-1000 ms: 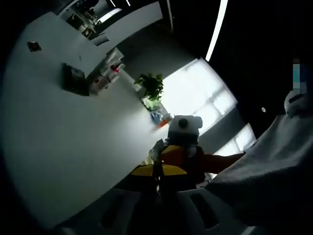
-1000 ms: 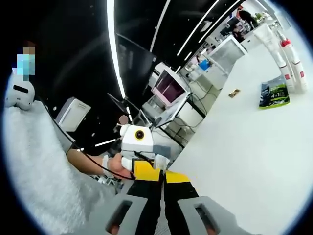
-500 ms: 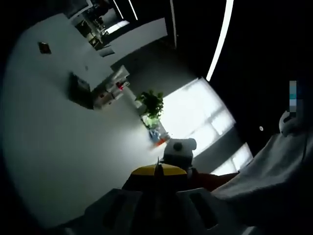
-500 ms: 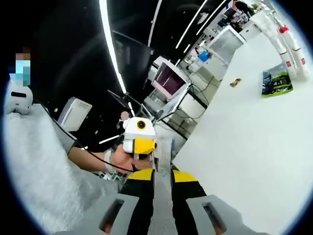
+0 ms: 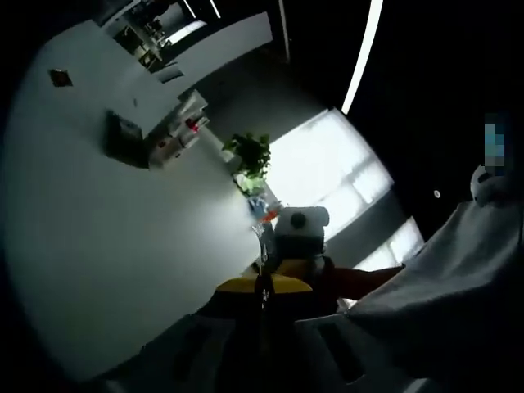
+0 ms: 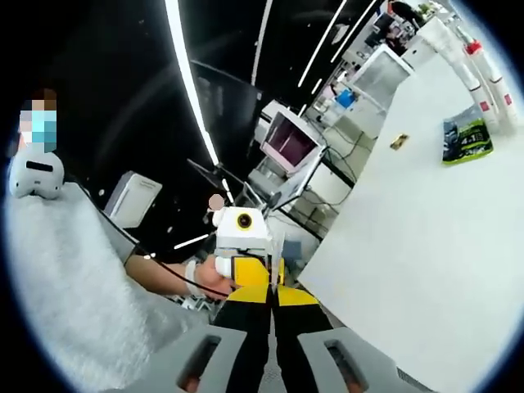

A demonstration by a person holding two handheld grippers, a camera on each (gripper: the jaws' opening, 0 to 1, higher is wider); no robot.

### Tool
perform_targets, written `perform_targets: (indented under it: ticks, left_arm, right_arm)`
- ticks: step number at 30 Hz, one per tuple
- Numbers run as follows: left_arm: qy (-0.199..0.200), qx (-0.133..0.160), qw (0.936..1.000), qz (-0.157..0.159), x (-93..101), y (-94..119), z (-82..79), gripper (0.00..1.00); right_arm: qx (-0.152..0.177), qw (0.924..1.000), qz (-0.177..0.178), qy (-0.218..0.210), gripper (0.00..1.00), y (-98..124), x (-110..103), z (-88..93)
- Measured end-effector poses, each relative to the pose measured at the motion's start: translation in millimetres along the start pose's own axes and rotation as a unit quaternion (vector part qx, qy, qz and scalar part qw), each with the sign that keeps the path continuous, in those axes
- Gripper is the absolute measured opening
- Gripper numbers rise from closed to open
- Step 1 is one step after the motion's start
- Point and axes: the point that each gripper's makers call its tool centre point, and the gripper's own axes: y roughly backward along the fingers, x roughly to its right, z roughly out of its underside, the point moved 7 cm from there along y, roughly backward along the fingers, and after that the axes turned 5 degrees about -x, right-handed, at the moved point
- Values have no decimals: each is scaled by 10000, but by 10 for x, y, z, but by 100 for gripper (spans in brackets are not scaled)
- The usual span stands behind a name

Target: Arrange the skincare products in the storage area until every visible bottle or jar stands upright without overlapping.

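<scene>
- In the left gripper view, the left gripper (image 5: 264, 288) has its yellow-and-black jaws pressed together with no gap and nothing between them.
- Just past those tips, the right gripper (image 5: 296, 260) faces back toward the camera. How its jaws stand cannot be told from here.
- A white table (image 5: 123, 246) spreads across the left of that view. The skincare bottles (image 5: 182, 131) stand in a small cluster at its far end, well apart from both grippers, with a dark packet (image 5: 124, 139) lying just beside them. A green plant (image 5: 252, 151) stands further along the table's edge.
- In the right gripper view, the right gripper (image 6: 272, 296) holds its jaws nearly touching, gripping nothing.
- The left gripper (image 6: 250, 268) sits right at those tips, held in a hand (image 6: 211, 277).
- The white table (image 6: 417, 246) runs up the right of this view, with the tall white bottles (image 6: 485, 78) at its far end and a green packet (image 6: 467, 141) next to them.
</scene>
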Motion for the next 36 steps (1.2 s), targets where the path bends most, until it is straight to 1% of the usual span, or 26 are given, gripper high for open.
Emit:
perform_targets:
  ticks: [3, 6, 10, 12, 15, 17, 18, 19, 21, 23, 26, 27, 28, 29, 32, 35, 36]
  left_arm:
    - [27, -52, 10000, -7, -15, -6, 16, 0]
    - [56, -52, 10000, -2, -20, -7, 17, 0]
    - [75, -104, 9999, -57, -42, -11, 31, 0]
    - [102, -82, 9999, -31, -33, -11, 24, 0]
    - [192, -79, 9997, -94, -56, -12, 21, 0]
    - [265, -59, 9996, 38, -26, -4, 12, 0]
    - [218, -29, 9998, 37, -15, 1, 9, 0]
    - [189, -44, 9998, 27, -15, -1, 15, 0]
    - [232, -98, 9997, 3, -29, -4, 29, 0]
    - [252, -112, 9996, -5, -43, -7, 31, 0]
    - [261, -108, 9996, 16, -33, -12, 35, 0]
    - [265, -107, 9996, 14, -34, -12, 34, 0]
    - [271, -121, 9996, -1, -36, -14, 39, 0]
    - [263, -133, 9996, -15, -39, -16, 42, 0]
    - [254, -188, 9995, -67, -46, -29, 55, 0]
    - [256, -125, 9995, -109, -47, -40, 39, 0]
    - [331, -93, 9994, -95, -42, -50, 24, 0]
  right_arm:
    - [14, 10000, 96, -3, 0, 8, 24, -8]
    - [136, 9998, 105, -35, 0, 30, 33, -32]
    - [87, 9999, 135, -45, 0, 25, 30, -22]
    - [116, 9998, 70, -120, 0, 32, 26, -28]
    - [117, 9997, 93, -206, 0, 32, 39, -30]
    - [150, 9997, 38, -165, 0, 36, 21, -42]
    - [199, 9997, 32, -143, 0, 37, 12, -49]
    - [191, 9997, 98, -96, 0, 32, 16, -44]
    - [150, 9996, 210, -134, 0, 37, 55, -38]
    - [210, 9995, 100, -219, 0, 47, 41, -53]
    - [219, 9996, 139, -143, 0, 47, 36, -59]
    - [235, 9995, 156, -147, 0, 48, 43, -61]
    - [244, 9993, 164, -237, 0, 54, 57, -60]
    - [234, 9993, 100, -261, 0, 55, 46, -63]
    - [181, 9994, 186, -218, 0, 58, 51, -48]
    - [267, 9991, 183, -270, 0, 74, 68, -63]
    - [328, 9989, 158, -306, 0, 89, 67, -75]
